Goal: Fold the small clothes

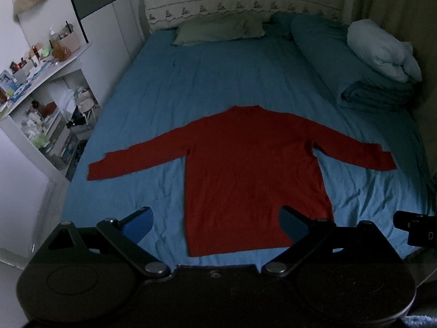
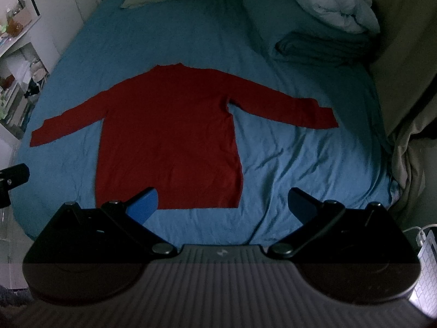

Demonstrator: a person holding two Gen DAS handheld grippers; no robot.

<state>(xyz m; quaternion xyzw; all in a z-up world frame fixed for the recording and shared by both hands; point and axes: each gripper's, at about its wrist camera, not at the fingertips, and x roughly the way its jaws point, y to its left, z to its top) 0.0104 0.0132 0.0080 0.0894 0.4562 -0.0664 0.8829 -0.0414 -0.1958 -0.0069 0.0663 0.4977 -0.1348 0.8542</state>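
A red long-sleeved sweater (image 1: 254, 169) lies flat on the blue bed sheet (image 1: 191, 82), both sleeves spread out sideways, hem toward me. It also shows in the right wrist view (image 2: 169, 136). My left gripper (image 1: 215, 218) is open and empty, hovering over the hem's left part. My right gripper (image 2: 222, 199) is open and empty, just off the hem's right corner. Neither touches the sweater.
A green pillow (image 1: 218, 30) lies at the headboard. A folded blue duvet with a white bundle (image 1: 382, 52) sits at the far right. Cluttered white shelves (image 1: 46, 104) stand left of the bed. A beige curtain (image 2: 404, 68) hangs on the right.
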